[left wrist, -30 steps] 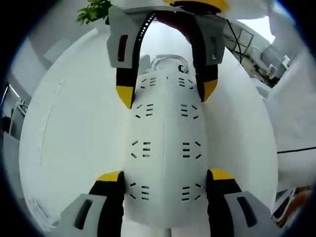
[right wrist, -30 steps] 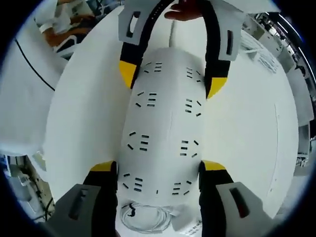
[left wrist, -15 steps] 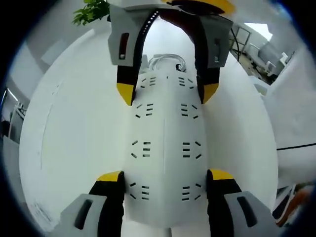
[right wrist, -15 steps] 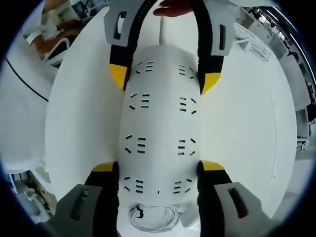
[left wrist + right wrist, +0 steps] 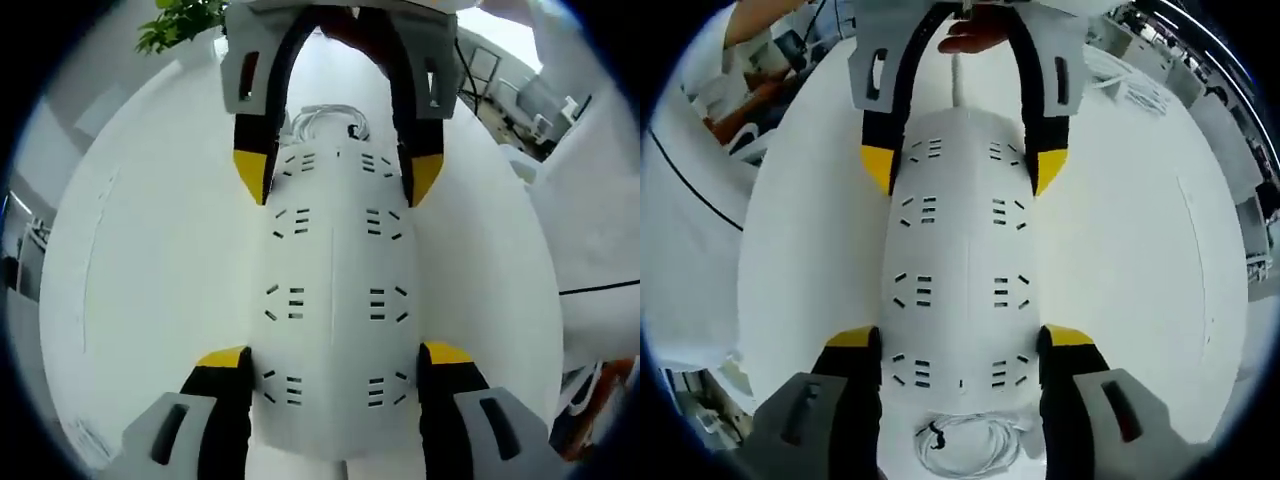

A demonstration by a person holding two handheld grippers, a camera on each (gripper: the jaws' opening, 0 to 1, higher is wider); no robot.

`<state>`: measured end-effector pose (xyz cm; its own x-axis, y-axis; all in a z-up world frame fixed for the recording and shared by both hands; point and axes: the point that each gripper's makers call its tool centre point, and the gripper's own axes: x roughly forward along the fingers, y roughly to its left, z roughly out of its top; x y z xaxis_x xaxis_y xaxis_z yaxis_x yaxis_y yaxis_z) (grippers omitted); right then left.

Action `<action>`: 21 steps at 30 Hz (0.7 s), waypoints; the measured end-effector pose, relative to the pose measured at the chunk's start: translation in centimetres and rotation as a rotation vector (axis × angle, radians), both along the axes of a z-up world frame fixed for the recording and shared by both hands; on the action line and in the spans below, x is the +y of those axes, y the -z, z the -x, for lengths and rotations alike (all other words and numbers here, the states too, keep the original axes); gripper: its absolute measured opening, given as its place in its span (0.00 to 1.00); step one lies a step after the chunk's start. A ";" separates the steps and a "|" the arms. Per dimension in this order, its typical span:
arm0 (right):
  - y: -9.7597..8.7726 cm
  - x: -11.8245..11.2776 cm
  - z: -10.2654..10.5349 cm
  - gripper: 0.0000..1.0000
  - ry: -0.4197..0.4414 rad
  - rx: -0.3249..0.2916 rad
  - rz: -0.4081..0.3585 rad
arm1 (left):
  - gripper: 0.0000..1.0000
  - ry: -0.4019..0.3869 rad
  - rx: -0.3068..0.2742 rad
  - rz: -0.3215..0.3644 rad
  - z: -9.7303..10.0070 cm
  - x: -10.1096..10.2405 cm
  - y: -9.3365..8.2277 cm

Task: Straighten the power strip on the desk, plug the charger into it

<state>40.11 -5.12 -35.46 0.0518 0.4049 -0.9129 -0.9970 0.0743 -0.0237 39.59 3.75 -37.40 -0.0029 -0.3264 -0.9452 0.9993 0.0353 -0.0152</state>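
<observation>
A white power strip (image 5: 335,290) with two rows of sockets lies flat on the white round table (image 5: 150,260). My left gripper (image 5: 335,355) is shut on its near end, one jaw on each long side. At the far end my right gripper (image 5: 338,178) is shut on it the same way. In the right gripper view the strip (image 5: 960,270) runs from my right gripper (image 5: 957,338) up to the left gripper (image 5: 958,165). The charger's coiled white cable (image 5: 325,120) lies just past the strip's end, also seen as a coil (image 5: 970,445) below my right jaws.
The strip's own white cord (image 5: 957,80) leads off past the left gripper, where a hand (image 5: 975,35) shows. A green plant (image 5: 185,20) stands beyond the table. White cloth with a black line (image 5: 690,200) lies off the table's side. Office furniture (image 5: 530,100) stands behind.
Both grippers keep their hold on the strip. The surroundings have shifted a little in both views, and the strip's far end sits slightly further left in the right gripper view.
</observation>
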 end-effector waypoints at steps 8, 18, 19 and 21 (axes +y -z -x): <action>-6.8 -4.1 -3.0 0.61 0.308 -0.147 -0.482 | 0.68 -0.001 0.001 0.004 -1.0 0.4 0.2; -3.8 -9.8 -6.8 0.50 0.567 -0.326 -0.691 | 0.68 -0.002 0.000 0.007 -0.7 0.1 0.1; -3.1 -9.8 -6.8 0.49 0.561 -0.337 -0.658 | 0.68 -0.002 0.000 0.007 -0.6 0.1 0.0; -2.8 -9.6 -7.5 0.48 0.537 -0.383 -0.646 | 0.68 -0.004 0.000 0.007 -0.5 0.0 0.1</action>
<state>47.61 -14.73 -32.63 0.6319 0.6640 -0.3997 -0.7576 0.6381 -0.1377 40.13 3.78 -37.45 -0.0013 -0.3326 -0.9431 0.9991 0.0389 -0.0151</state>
